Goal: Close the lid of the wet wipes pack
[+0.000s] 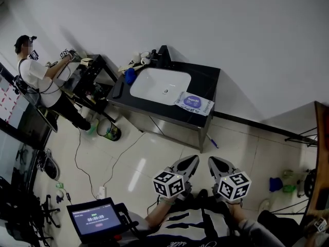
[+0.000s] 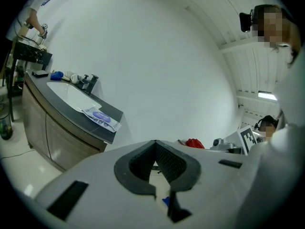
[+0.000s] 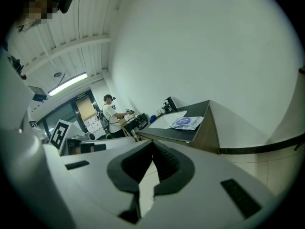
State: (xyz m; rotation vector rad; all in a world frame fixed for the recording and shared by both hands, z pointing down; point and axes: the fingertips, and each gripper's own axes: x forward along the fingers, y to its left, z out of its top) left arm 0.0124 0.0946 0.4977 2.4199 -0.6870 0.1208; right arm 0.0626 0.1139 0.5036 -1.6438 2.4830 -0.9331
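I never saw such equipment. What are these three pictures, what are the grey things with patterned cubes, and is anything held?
There is no robot: a person holds a two-jaw claw in each hand. The head view comes from a camera on the person's head, looking down at the left claw and the right claw. The other two pictures come from cameras riding on the claws, looking along their jaws. Both claws are shut and hold nothing. Ahead stands a black counter with a white sink; the wet wipes pack lies on it beside the sink. Whether it is closed cannot be judged from this far.
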